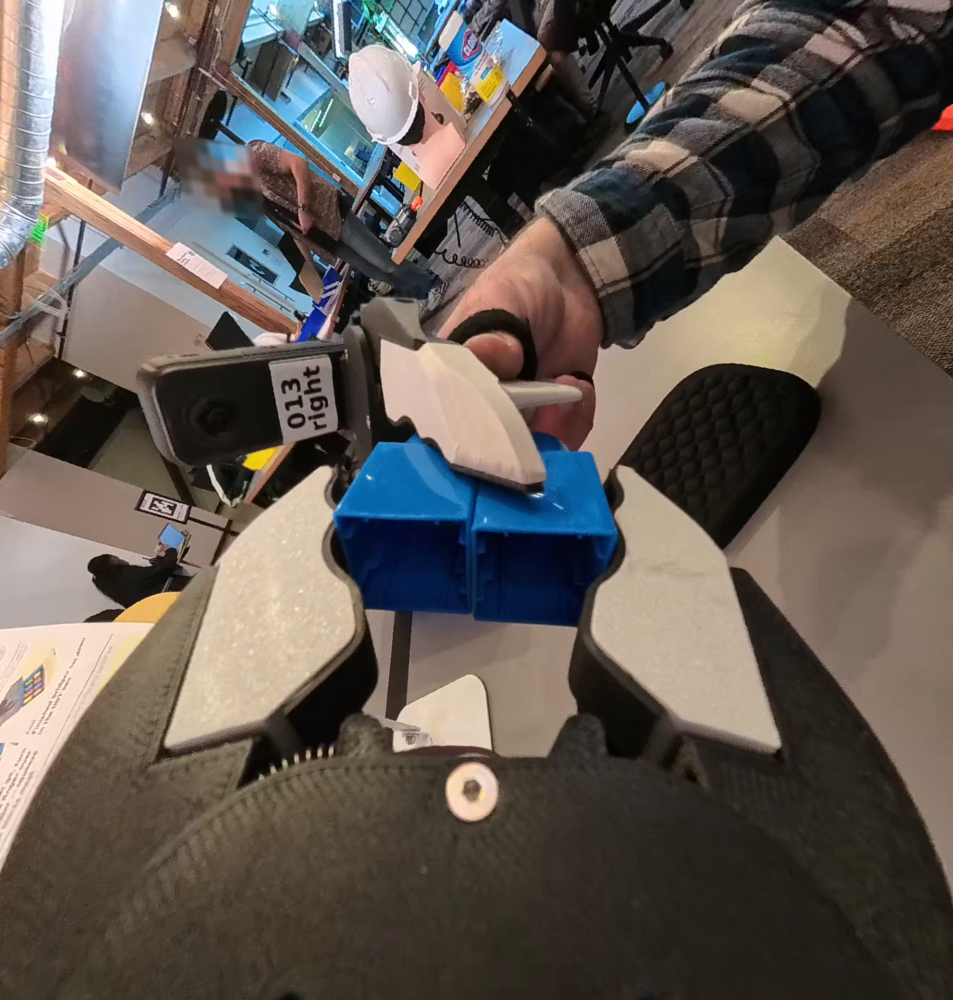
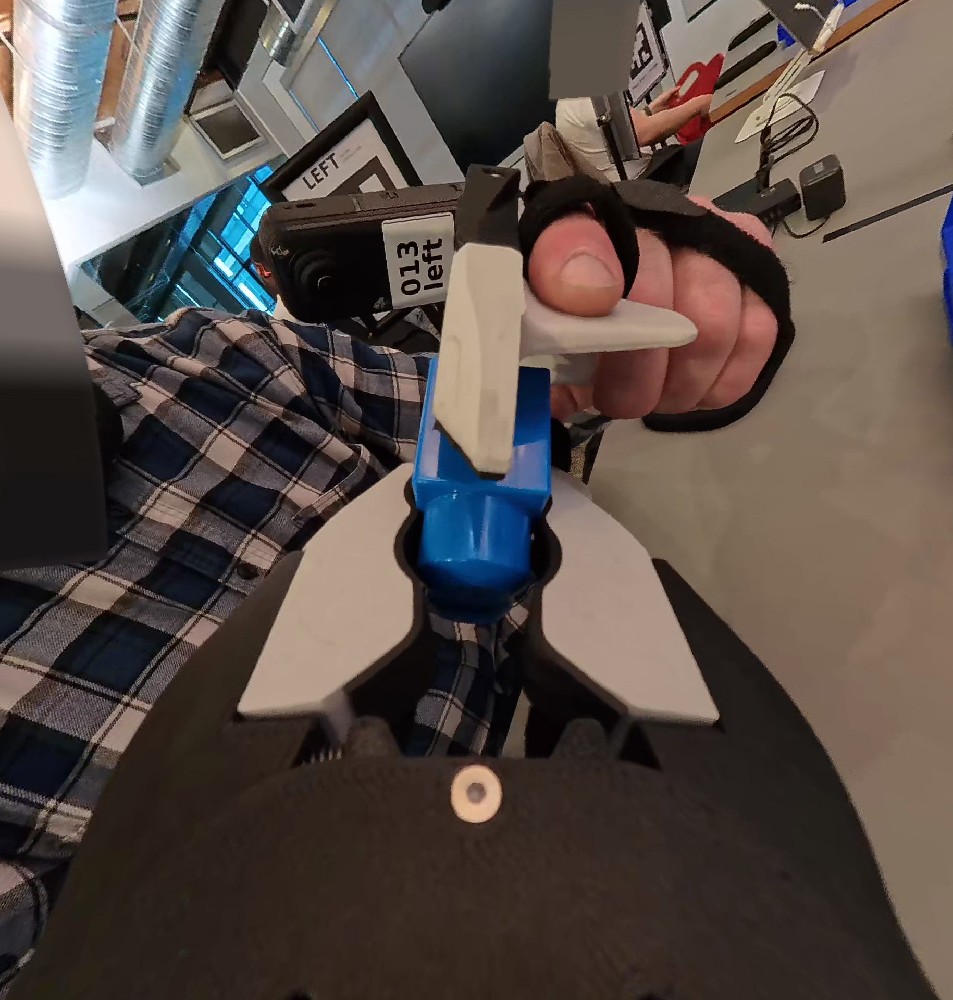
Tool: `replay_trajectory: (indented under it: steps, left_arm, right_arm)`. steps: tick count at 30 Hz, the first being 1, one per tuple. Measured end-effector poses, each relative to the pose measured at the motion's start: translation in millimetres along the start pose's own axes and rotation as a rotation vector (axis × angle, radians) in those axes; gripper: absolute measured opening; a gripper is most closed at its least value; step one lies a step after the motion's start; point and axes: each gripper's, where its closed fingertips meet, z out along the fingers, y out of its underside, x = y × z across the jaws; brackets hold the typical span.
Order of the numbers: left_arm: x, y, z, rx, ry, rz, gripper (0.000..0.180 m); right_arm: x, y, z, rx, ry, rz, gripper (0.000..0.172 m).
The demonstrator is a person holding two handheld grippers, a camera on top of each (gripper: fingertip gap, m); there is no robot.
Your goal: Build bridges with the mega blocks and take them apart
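Blue blocks [image 1: 474, 546] gripped across their width by left claw [image 1: 471, 519], right claw [image 2: 477, 533] clamping their stud end.

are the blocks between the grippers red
No, the two joined blocks held by the left gripper are blue.

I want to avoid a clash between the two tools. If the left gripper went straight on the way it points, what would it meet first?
Apart from the blue mega block its jaws already clamp, probably the right gripper, whose finger lies on that block just ahead.
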Motion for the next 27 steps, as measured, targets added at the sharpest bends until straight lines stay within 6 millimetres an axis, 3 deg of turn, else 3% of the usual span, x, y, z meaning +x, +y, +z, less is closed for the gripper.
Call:
replay_trajectory:
  steps: [13,27]
  left_arm:
    - [-8.0,0.6,-8.2,0.013,-0.027,0.005,0.087]
    - [2.4,-1.2,-9.3,0.008,0.112,-0.071,0.086]
  right_arm:
    - [-0.1,-4.1,-6.5,0.017,0.009,-0.025,0.037]
    - [-2.4,-0.3,-1.4,0.027,-0.029,0.009,0.037]
